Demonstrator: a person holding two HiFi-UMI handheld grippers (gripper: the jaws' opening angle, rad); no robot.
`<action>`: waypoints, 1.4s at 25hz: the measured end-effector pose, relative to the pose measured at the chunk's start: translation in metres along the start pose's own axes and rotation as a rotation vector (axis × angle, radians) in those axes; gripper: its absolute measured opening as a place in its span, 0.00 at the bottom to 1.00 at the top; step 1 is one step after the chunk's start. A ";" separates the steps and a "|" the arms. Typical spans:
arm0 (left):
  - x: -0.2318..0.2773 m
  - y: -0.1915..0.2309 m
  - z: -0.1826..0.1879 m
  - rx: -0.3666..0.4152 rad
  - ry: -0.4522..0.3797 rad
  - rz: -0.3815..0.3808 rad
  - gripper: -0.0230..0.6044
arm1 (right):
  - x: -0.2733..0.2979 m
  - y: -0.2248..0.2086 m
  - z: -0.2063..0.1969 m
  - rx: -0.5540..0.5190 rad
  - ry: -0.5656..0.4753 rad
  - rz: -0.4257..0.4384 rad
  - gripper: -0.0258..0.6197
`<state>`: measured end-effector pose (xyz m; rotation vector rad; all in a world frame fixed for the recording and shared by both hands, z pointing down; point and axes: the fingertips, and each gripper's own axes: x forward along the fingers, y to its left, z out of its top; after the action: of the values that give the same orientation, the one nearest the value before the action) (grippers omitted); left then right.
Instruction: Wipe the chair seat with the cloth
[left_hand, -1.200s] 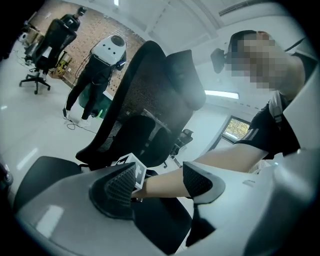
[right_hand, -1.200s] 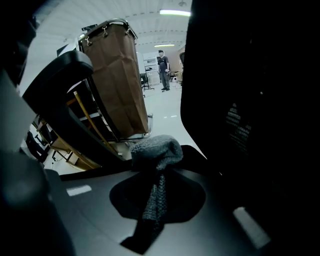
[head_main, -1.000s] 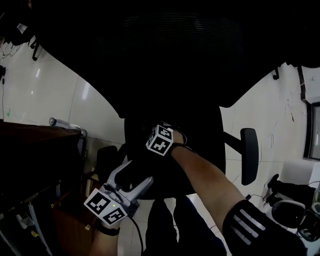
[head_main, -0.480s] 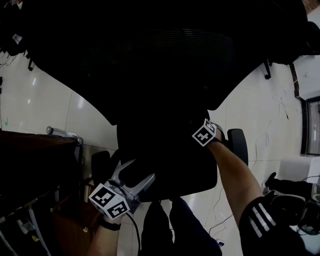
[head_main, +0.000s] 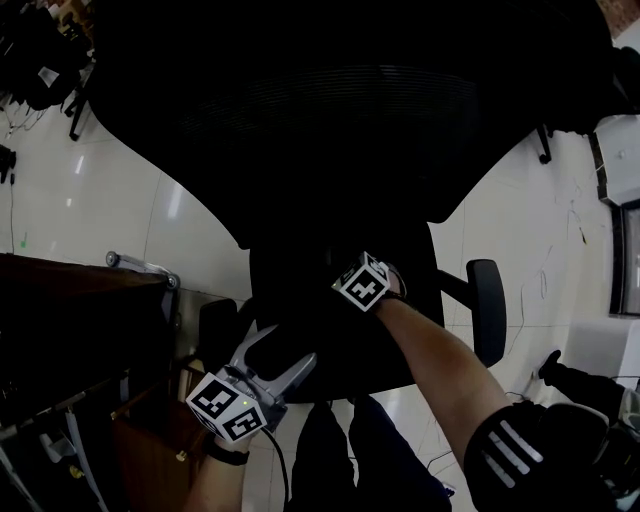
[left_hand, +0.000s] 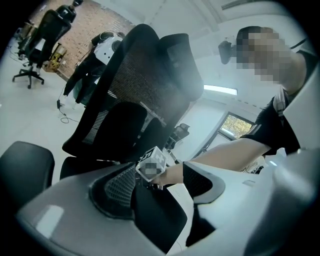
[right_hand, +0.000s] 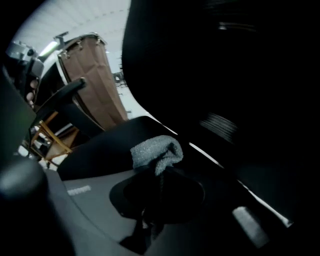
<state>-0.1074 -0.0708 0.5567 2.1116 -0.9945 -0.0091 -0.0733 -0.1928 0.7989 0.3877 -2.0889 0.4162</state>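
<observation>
The black office chair's seat (head_main: 340, 335) lies below its tall mesh backrest (head_main: 330, 110). My right gripper (head_main: 350, 278) is over the middle of the seat, shut on a grey cloth (right_hand: 156, 150) that presses on the dark seat surface (right_hand: 107, 147). In the head view the cloth is hidden in the dark. My left gripper (head_main: 278, 350) sits at the seat's front left edge with its jaws spread open. In the left gripper view (left_hand: 155, 187) the seat edge (left_hand: 157, 215) shows between them, with the right gripper's marker cube (left_hand: 151, 163) beyond.
A brown wooden desk (head_main: 80, 300) stands close at the left. The chair's armrests (head_main: 487, 310) (head_main: 214, 325) flank the seat. The person's legs (head_main: 350, 460) are just in front of it. White tiled floor (head_main: 90, 190) surrounds the chair; another chair (left_hand: 37, 35) stands far off.
The right gripper swept with the cloth from the seat's left-middle to the right armrest side, then came back toward the middle. The left gripper has stayed at the front edge.
</observation>
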 end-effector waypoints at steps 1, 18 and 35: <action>-0.004 0.002 0.001 0.003 -0.003 0.010 0.55 | 0.012 0.024 0.016 -0.027 -0.012 0.035 0.09; -0.026 0.017 -0.011 -0.013 -0.031 0.061 0.55 | 0.049 0.074 0.007 -0.064 0.035 0.087 0.09; 0.011 -0.019 -0.015 0.000 0.008 -0.019 0.55 | -0.071 -0.063 -0.112 0.100 0.141 -0.185 0.09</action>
<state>-0.0828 -0.0608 0.5578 2.1193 -0.9695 -0.0104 0.0730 -0.1925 0.8035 0.5886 -1.8821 0.4260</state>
